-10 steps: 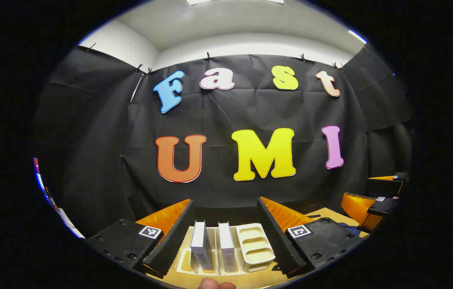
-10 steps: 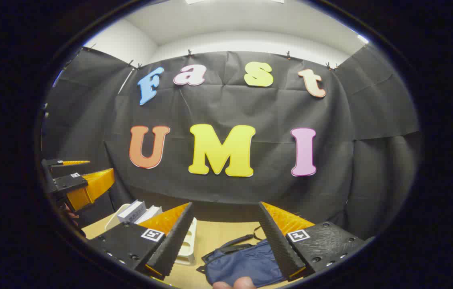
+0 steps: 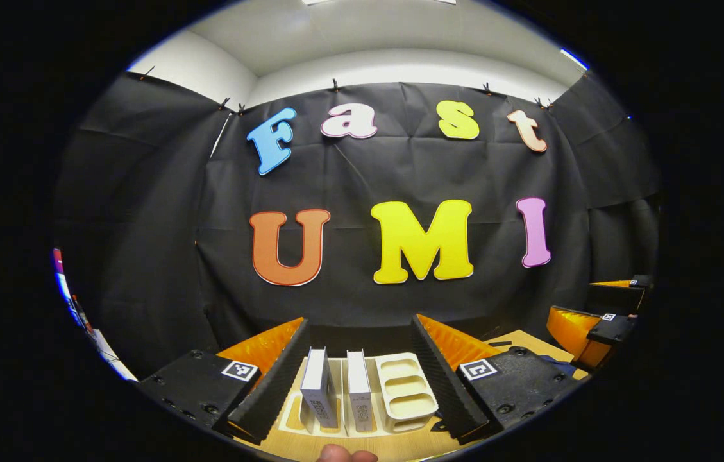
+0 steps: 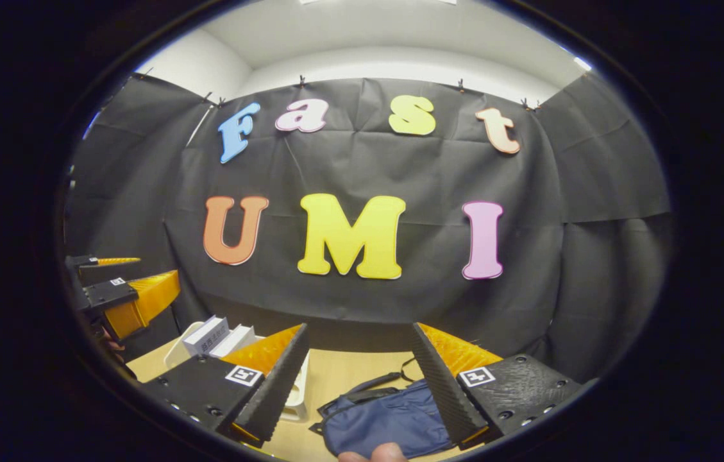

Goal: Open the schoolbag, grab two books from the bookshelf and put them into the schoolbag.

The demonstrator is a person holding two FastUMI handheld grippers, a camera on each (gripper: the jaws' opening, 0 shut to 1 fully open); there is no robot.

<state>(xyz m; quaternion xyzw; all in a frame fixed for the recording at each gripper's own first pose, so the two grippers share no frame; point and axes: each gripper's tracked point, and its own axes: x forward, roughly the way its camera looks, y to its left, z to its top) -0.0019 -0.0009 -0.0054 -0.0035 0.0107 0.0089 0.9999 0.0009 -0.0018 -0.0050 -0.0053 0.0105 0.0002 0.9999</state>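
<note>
Wrinkled black cloth wall (image 3: 163,212) hangs clipped at twelve o'clock. White ceiling (image 4: 394,35) above; pale wooden tabletop (image 4: 349,375) at six o'clock

Two white books (image 3: 339,391) stand upright in a cream bookshelf (image 3: 403,391); a navy schoolbag (image 4: 384,420) lies flat on the worktop.

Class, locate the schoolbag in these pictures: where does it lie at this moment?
In the right gripper view, the blue schoolbag lies flat on the wooden table, low between the right gripper fingers, just right of the cream bookshelf.
</note>
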